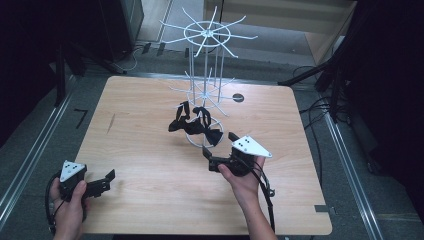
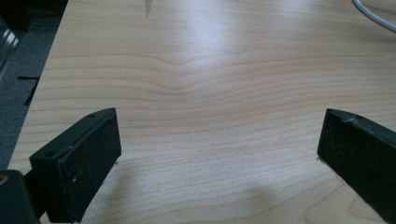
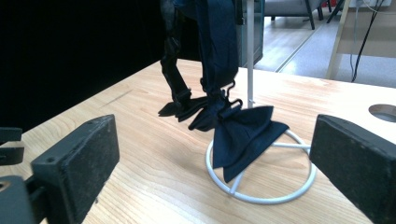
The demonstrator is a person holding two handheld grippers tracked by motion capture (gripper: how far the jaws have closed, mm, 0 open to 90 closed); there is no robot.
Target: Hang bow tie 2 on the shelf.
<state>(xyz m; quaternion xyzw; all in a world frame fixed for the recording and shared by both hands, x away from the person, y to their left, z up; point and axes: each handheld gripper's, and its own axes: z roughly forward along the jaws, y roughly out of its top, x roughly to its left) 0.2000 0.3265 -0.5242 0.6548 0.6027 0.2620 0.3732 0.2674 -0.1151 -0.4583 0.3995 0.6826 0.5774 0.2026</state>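
Two dark bow ties (image 1: 196, 125) hang by their straps from the lower arms of the white wire rack (image 1: 205, 35), their bows drooping onto its ring base on the bench (image 1: 150, 165). The right gripper (image 1: 220, 152) hovers just beside them, fingers spread, holding nothing, so I judge the grasp is yet to come. The left gripper (image 1: 107, 181) waits well apart, fingers spread too.

Left gripper (image 2: 219, 154) jaws wide apart over table (image 2: 210, 70).
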